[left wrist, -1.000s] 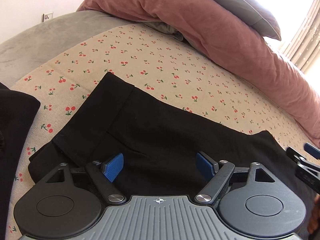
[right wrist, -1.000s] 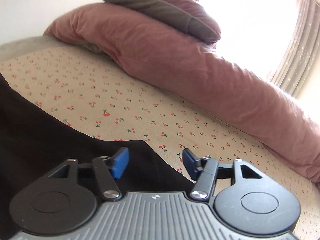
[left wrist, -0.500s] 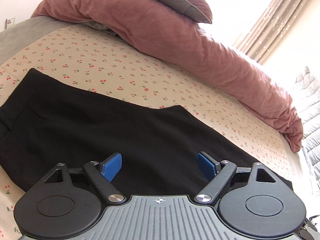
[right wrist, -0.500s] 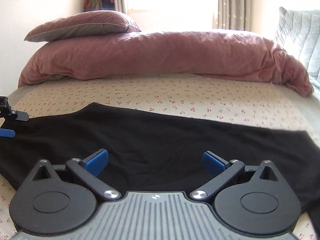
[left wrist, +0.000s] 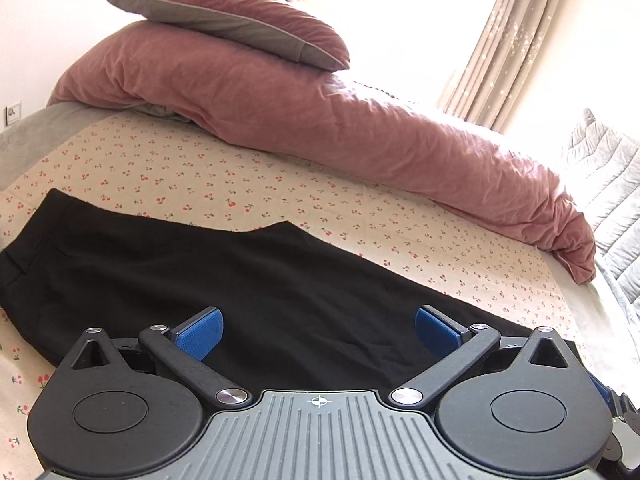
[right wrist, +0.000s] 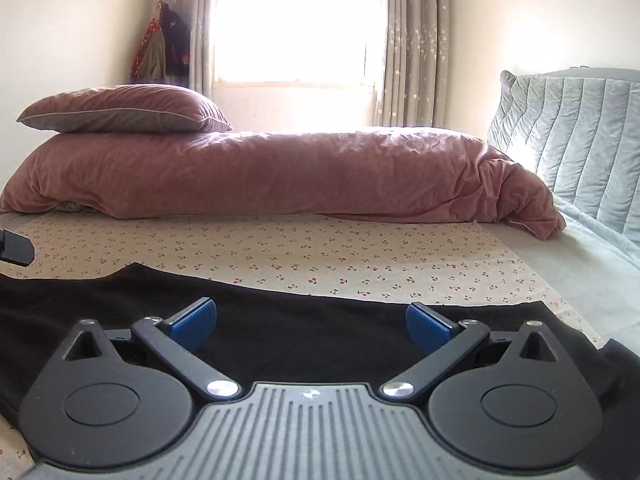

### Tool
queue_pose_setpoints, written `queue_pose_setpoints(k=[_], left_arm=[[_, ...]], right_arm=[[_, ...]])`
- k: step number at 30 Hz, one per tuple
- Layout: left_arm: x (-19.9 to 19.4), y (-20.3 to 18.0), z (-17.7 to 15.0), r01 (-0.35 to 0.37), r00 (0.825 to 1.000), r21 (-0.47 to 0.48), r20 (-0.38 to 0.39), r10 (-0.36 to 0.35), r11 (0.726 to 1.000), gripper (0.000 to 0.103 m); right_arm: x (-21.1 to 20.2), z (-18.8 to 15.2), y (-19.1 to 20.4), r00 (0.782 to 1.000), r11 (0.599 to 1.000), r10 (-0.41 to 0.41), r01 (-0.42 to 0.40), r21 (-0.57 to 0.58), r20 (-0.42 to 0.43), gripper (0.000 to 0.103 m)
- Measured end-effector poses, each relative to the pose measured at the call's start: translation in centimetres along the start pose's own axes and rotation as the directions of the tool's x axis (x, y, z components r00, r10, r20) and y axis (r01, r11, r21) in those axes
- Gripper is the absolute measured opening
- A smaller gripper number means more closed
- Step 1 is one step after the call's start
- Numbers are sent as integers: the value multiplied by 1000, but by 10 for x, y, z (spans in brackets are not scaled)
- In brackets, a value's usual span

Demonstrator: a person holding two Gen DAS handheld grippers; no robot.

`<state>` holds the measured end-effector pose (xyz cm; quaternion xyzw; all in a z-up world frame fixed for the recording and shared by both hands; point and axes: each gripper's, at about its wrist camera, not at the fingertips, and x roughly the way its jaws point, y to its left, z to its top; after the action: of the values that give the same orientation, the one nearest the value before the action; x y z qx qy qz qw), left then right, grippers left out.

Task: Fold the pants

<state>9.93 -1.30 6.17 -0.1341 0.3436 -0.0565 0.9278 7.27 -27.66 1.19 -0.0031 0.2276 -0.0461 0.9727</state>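
The black pants (left wrist: 240, 280) lie lengthwise along the bed's (left wrist: 280, 184) near edge, apparently legs together; cross-folds remain. The left hand-held gripper (left wrist: 318, 326) is opening, the right hand-held gripper (right wrist: 310, 322) spread wide; neither grips fabric.

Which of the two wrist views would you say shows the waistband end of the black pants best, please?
The left wrist view: the waistband end of the black pants lies in plain sight at the left on the cherry-print sheet. The right wrist view shows only the pants' middle stretch and their right end; the waistband falls outside that picture.
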Motion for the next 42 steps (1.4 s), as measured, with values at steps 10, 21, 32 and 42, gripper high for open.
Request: queue_pose_setpoints(k=[10, 21, 32, 42], left_arm=[[46, 37, -44, -13, 999, -4, 48, 14, 1000, 103], [62, 80, -39, 3, 999, 8, -39, -2, 1000, 103], [78, 89, -43, 34, 997, -44, -75, -37, 998, 103], [103, 57, -50, -17, 989, 108, -142, 33, 994, 103]], right_arm=[[-4, -1, -14, 987, 987, -160, 160, 4, -15, 97], [-26, -22, -3, 975, 967, -216, 220, 125, -41, 97], [-23, 17, -12, 961, 929, -232, 264, 259, -149, 97], [82, -62, -29, 956, 976, -15, 78, 204, -292, 97]])
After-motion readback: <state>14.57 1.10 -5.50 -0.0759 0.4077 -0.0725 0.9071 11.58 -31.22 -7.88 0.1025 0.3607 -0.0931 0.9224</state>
